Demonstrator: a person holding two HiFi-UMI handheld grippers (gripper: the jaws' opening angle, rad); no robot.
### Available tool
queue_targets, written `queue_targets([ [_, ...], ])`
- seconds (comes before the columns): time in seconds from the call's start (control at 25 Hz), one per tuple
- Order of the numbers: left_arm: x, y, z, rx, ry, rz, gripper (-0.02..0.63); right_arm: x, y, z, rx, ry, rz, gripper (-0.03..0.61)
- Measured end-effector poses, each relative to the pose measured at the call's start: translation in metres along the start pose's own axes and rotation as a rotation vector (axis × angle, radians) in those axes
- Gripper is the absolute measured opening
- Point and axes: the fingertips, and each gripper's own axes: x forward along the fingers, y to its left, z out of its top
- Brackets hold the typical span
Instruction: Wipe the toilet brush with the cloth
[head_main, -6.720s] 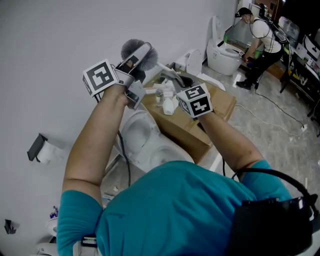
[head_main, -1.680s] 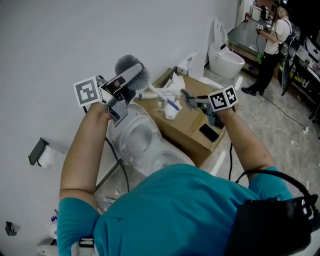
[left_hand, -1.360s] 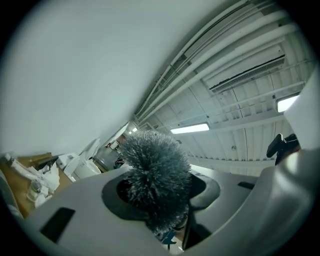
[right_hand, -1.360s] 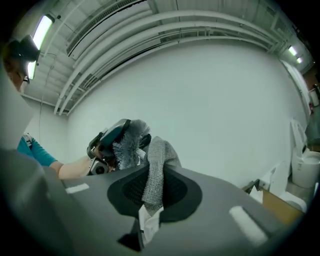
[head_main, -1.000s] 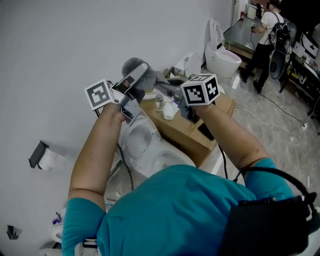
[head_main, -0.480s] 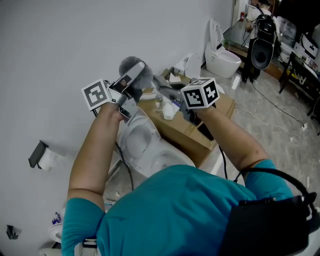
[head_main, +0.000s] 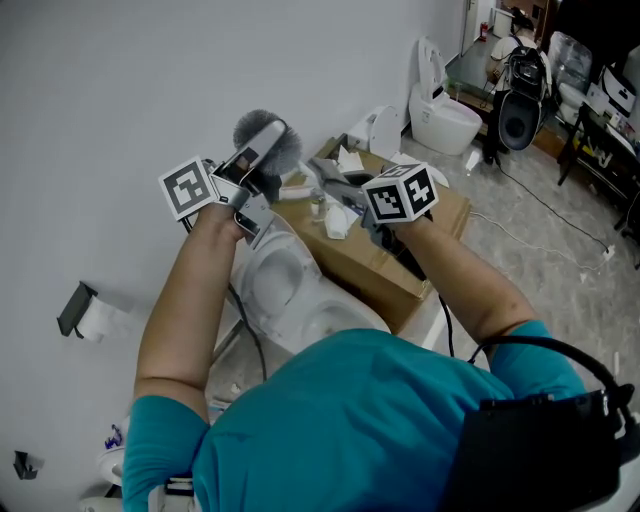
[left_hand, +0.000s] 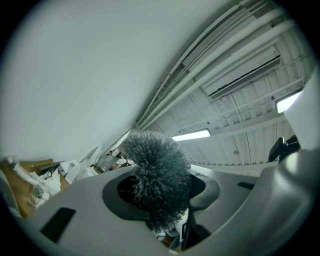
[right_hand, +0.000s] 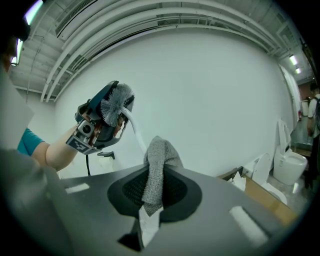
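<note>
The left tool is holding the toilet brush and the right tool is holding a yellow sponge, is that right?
Not quite. The right tool grips a grey cloth, not a yellow sponge; the right gripper view shows it between the jaws. The left tool does hold the toilet brush.

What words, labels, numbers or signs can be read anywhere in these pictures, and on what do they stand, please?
No readable text in any view.
Left-hand marker cube and right-hand marker cube: black-and-white square patterns only, no letters.
Small items on the cardboard box: any print is too small to read.
</note>
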Motion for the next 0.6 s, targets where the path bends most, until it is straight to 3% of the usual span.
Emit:
queue_targets([
  [0.6,-0.003,-0.002,0.005,0.013,-0.012,-0.008,0.179,-0.001,-0.026,-0.043,0.047,0.064,-0.053,0.021],
])
